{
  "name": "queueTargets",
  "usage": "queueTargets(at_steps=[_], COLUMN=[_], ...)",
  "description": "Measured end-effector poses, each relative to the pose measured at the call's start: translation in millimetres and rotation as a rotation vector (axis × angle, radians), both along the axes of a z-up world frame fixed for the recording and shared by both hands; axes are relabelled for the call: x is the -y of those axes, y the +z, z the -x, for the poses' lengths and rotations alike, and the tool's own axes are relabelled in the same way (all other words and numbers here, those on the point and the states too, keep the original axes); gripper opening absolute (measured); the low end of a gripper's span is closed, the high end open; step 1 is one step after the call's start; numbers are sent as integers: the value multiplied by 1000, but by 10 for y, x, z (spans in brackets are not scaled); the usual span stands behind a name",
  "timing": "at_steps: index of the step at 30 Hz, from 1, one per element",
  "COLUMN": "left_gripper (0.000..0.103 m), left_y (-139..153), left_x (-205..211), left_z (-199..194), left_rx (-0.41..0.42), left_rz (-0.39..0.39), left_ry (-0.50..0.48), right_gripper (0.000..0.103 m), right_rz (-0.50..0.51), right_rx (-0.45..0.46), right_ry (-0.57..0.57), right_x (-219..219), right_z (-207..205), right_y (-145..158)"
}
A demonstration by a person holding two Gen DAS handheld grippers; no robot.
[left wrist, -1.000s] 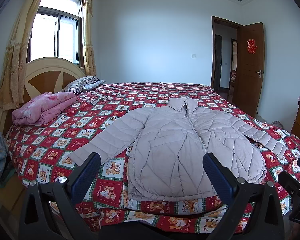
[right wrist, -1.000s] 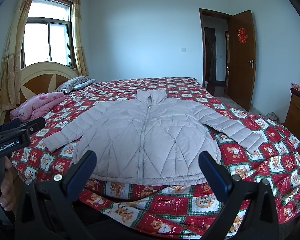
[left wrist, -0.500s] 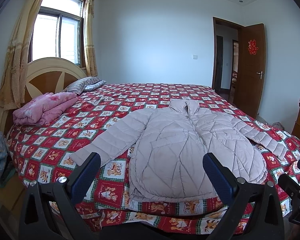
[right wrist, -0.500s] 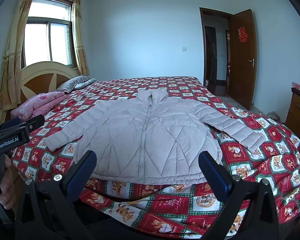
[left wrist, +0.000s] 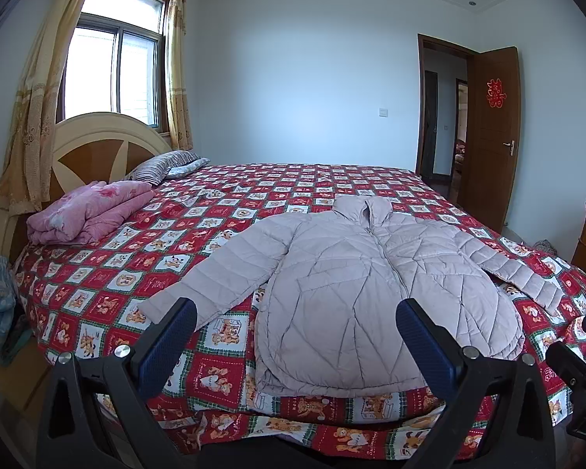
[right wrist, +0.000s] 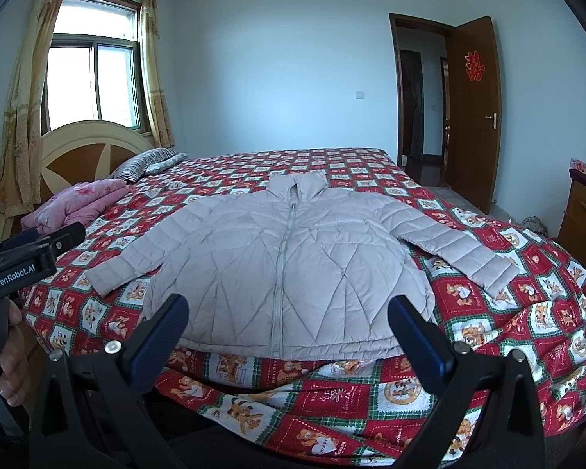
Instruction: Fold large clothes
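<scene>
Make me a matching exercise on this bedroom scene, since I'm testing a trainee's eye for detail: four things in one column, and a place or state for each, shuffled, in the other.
Things:
1. puffer jacket
2. pink quilt
3. striped pillow
4. wooden door

Places or states:
A. folded up near the headboard
B. standing open at the far wall
C. spread flat, zipped, sleeves out to both sides
D. lying against the headboard, beyond the folded bedding

Pairs: 1-C, 2-A, 3-D, 4-B

Both wrist views face bed (left wrist: 97, 285) from foot — share jacket (right wrist: 285, 265).
</scene>
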State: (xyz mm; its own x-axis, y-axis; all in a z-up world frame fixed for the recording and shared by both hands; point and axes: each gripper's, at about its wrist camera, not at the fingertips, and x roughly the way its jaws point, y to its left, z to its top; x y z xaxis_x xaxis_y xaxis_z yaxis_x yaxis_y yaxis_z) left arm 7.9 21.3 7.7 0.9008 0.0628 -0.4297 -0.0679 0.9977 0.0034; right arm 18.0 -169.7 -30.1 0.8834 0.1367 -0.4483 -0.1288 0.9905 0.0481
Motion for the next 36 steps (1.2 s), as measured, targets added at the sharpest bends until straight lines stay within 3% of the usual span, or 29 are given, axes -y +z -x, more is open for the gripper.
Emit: queueTargets(at_steps=[13,18,29,36], left_gripper=[102,102,102,102], left_y=[-92,-249,-648,-830], left_x=[13,49,40,134], left_z=[-83,-281,-1237,-1938], left_rx=[-16,-32,-117,-107], left_rz=[-16,-69,-136,-185], left_ry=[3,10,21,20], right_gripper=[103,103,103,103], right_rz=[5,18,56,-56], right_rx=[-13,-40,-124,-203], right_ry=[-4,-53,-199,-368], right_x=[5,173,711,1459], right_z=[-69,-363,-1229,-1615], right_y=[-75,-199,-515,-706])
